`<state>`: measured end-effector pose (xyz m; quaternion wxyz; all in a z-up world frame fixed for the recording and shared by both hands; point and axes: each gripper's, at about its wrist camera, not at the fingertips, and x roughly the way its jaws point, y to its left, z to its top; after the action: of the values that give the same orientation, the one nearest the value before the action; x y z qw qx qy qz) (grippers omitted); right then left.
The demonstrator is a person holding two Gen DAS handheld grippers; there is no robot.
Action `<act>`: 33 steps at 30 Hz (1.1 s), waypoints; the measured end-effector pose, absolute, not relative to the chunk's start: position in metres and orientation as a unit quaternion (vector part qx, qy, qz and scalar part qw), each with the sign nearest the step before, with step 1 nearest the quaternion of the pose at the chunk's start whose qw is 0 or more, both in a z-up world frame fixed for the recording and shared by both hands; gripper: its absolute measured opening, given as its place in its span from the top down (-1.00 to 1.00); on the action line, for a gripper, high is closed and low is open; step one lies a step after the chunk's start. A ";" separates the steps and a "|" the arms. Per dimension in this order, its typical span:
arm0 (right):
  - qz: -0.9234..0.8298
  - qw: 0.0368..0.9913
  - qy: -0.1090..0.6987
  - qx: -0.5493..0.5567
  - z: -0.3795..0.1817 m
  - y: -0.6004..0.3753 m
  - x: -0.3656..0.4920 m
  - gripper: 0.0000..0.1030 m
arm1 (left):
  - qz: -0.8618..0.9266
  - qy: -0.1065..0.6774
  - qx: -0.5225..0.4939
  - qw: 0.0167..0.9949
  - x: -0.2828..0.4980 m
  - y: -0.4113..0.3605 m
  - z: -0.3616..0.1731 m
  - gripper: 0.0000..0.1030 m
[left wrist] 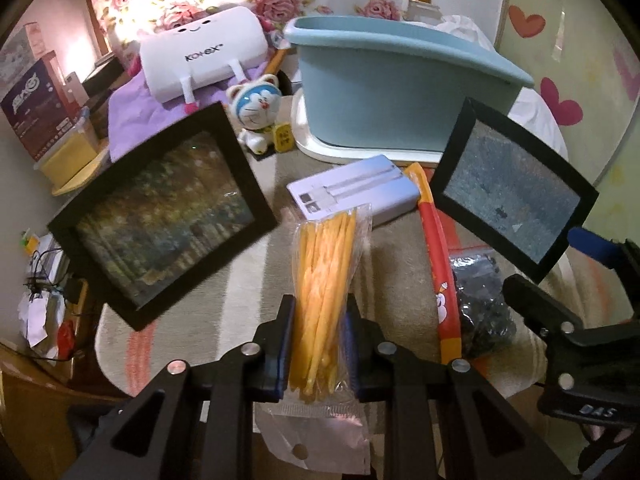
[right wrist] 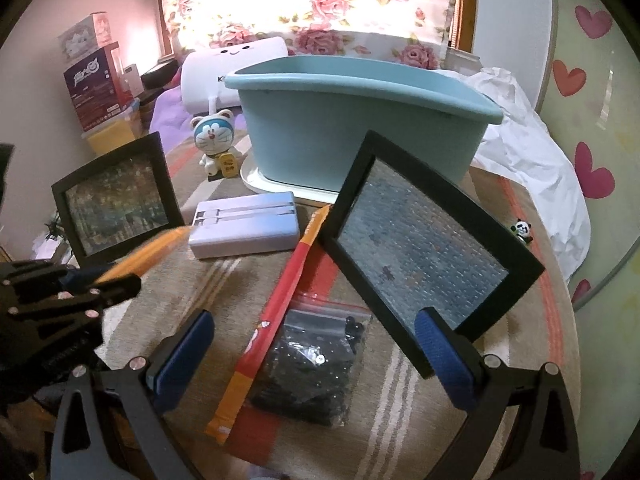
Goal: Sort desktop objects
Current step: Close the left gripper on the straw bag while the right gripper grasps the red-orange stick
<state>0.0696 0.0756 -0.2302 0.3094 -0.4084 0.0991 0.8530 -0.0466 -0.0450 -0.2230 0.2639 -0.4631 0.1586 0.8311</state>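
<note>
While the left gripper [left wrist: 320,344] clamps the yellow stick bag [left wrist: 326,280] above the table's near edge | right gripper [right wrist: 316,356] gapes empty over the bead bag [right wrist: 308,364] | bin [right wrist: 360,120] at far edge, inside hidden | left to sort, likely: power bank [right wrist: 244,226], red pack [right wrist: 280,308], two frames [right wrist: 420,248]

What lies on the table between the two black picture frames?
In the right wrist view: a pale lilac rectangular box and a long red-and-orange packet, between the left frame and right frame.
</note>
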 end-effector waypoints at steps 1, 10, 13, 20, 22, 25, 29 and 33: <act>0.852 0.306 0.102 -0.412 -0.231 0.076 0.067 -1.00 | 0.832 0.156 -0.463 0.261 -0.047 -0.049 -0.221 0.55; 0.847 0.280 0.113 -0.438 -0.255 0.081 0.031 -0.99 | 0.838 0.148 -0.462 0.248 -0.054 -0.069 -0.214 0.55; 0.839 0.279 0.123 -0.451 -0.267 0.086 0.018 -0.71 | 0.840 0.146 -0.462 0.244 -0.058 -0.073 -0.213 0.55; 0.821 0.280 0.125 -0.481 -0.291 0.097 -0.003 -0.29 | 0.842 0.141 -0.461 0.241 -0.065 -0.081 -0.216 0.55; 0.818 0.277 0.118 -0.490 -0.296 0.098 -0.009 -0.13 | 0.843 0.140 -0.462 0.239 -0.068 -0.082 -0.217 0.55; 0.809 0.283 0.118 -0.501 -0.303 0.100 -0.015 0.05 | 0.843 0.138 -0.462 0.238 -0.071 -0.083 -0.218 0.55; 0.800 0.288 0.126 -0.510 -0.311 0.105 -0.015 0.26 | 0.843 0.136 -0.463 0.238 -0.074 -0.083 -0.219 0.55; 0.800 0.289 0.124 -0.510 -0.312 0.107 -0.017 0.37 | 0.842 0.134 -0.465 0.239 -0.079 -0.083 -0.221 0.55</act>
<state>-0.0168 0.1068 -0.3116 0.2893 -0.5105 0.1245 0.8001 -0.0785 -0.0829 -0.2205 0.2394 -0.4648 0.1336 0.8419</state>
